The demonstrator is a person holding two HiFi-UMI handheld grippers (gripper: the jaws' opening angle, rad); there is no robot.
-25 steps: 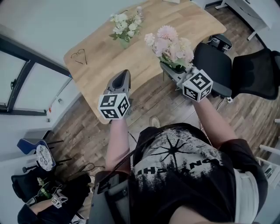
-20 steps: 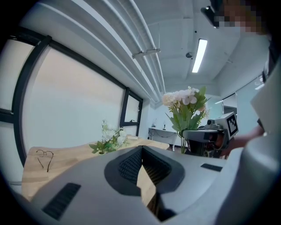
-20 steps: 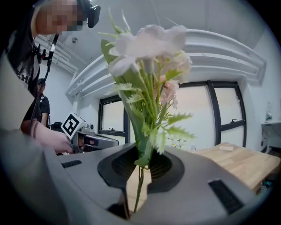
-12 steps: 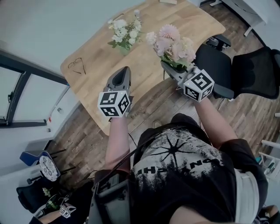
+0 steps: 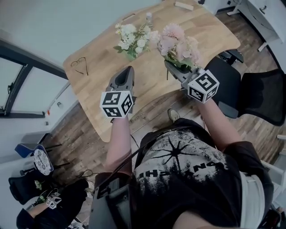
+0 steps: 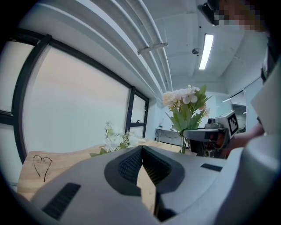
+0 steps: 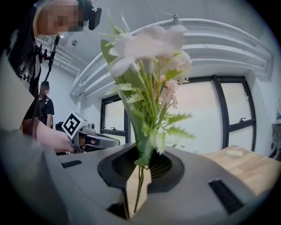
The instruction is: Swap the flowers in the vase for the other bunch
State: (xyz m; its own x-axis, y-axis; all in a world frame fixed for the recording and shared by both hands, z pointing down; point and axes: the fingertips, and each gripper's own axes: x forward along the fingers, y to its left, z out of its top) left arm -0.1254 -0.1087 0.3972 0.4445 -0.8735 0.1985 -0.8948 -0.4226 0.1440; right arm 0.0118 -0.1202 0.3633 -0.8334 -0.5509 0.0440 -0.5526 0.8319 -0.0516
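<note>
My right gripper (image 5: pixel 168 66) is shut on the green stems (image 7: pixel 139 184) of a pink and cream bunch (image 5: pixel 177 44), held upright over the wooden table's near edge. A white bunch (image 5: pixel 132 36) lies on the table (image 5: pixel 103 89) just to the left of the pink one, and it also shows in the left gripper view (image 6: pixel 115 139). My left gripper (image 5: pixel 127 71) hovers over the table's near edge, its jaws shut with nothing between them (image 6: pixel 142 151). No vase shows clearly; a small pale object (image 5: pixel 149 17) stands beyond the white bunch.
A pair of glasses (image 5: pixel 80 66) lies at the table's left end, and a small wooden block (image 5: pixel 184 6) at its far side. A black office chair (image 5: pixel 252 96) stands to the right of the table. Another person with grippers crouches at the lower left (image 5: pixel 49 203).
Both grippers have come closer to the table. The pink bunch now stands over the tabletop next to the white bunch. The jaws have kept their state.
</note>
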